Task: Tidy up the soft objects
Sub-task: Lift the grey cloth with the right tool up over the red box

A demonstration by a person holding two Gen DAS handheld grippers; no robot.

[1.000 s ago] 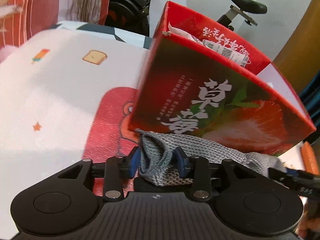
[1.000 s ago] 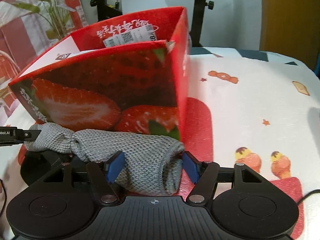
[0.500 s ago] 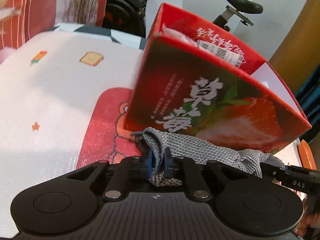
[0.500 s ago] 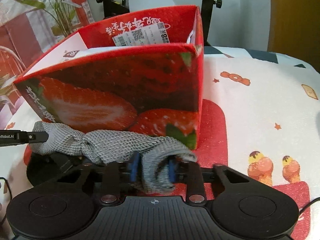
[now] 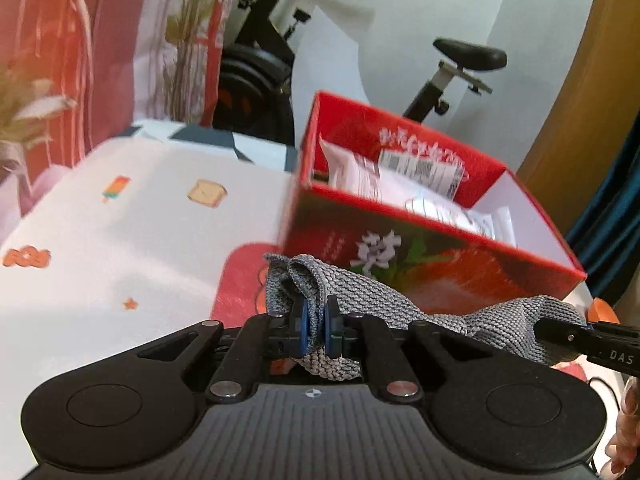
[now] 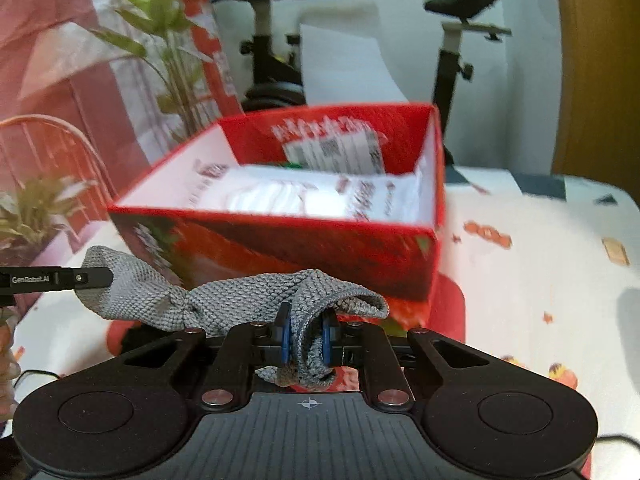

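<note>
In the left wrist view, the left gripper (image 5: 316,330) sits at bottom centre, its blue-padded fingers (image 5: 301,330) pinching the bunched left end of a grey knitted cloth (image 5: 372,304). From there the cloth runs rightward across the lower middle of the frame to the right gripper (image 5: 560,332) at the right edge, which pinches the other end. It hangs in front of the near wall of the red strawberry box (image 5: 440,264), with the patterned counter (image 5: 120,248) showing at the lower left; whether any part of the cloth touches the counter cannot be told.

In the right wrist view, the cloth's left end at mid-left is held by the left gripper, and its right end folds down into the right gripper at bottom centre, whose fingers (image 6: 285,338) are pressed onto a thick wad of knit. The box stands open just behind, with white packets (image 6: 280,196) already lying inside.

The cloth looks light, limp and stretchy: it twists into a waist near its middle and sags between the two holds. The coarse knit should give the pads good purchase, so slipping seems unlikely, and it is not fragile. The ends are the sensible places to hold; a single grip would likely let the rest dangle and snag the box rim.
</note>
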